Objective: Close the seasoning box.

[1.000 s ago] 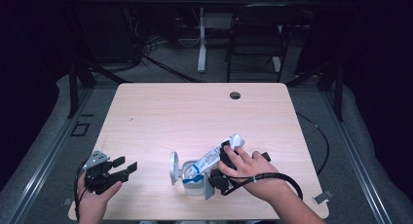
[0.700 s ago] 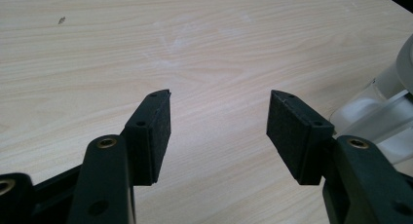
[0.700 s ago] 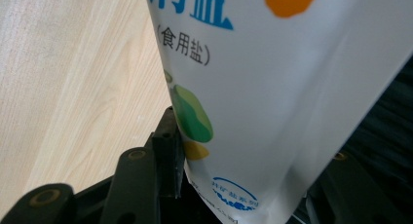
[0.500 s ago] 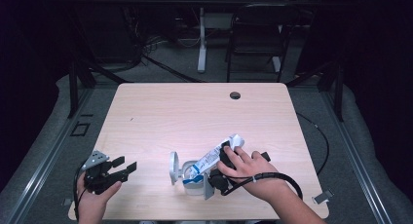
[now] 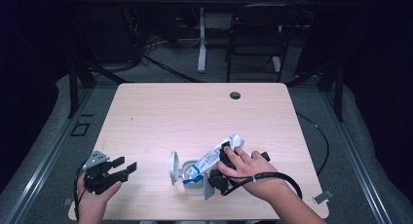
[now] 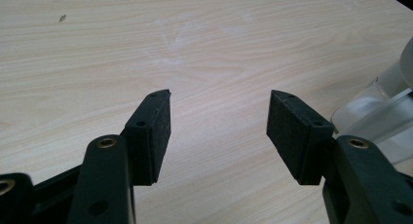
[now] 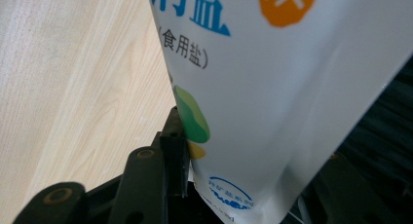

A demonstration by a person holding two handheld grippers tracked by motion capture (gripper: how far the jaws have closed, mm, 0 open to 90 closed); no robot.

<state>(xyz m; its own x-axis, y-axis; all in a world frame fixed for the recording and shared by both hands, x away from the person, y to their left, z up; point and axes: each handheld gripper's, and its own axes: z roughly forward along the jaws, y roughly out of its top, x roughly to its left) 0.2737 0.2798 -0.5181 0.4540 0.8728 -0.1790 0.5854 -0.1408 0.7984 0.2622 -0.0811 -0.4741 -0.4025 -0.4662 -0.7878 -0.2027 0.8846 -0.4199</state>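
A white salt bag with blue print lies tilted, its lower end over a clear plastic container whose round lid stands open to the left. My right gripper is shut on the bag's upper part, under the person's hand. In the right gripper view the bag sits between the jaws, with the left finger pressed against it and the other hidden behind it. My left gripper rests open near the table's front left corner. Its pads hold nothing, and the container's edge shows at the right.
The light wooden table has a small round cable hole near its far edge. A black cable loops from the right gripper by the front right edge. A chair stands beyond the table.
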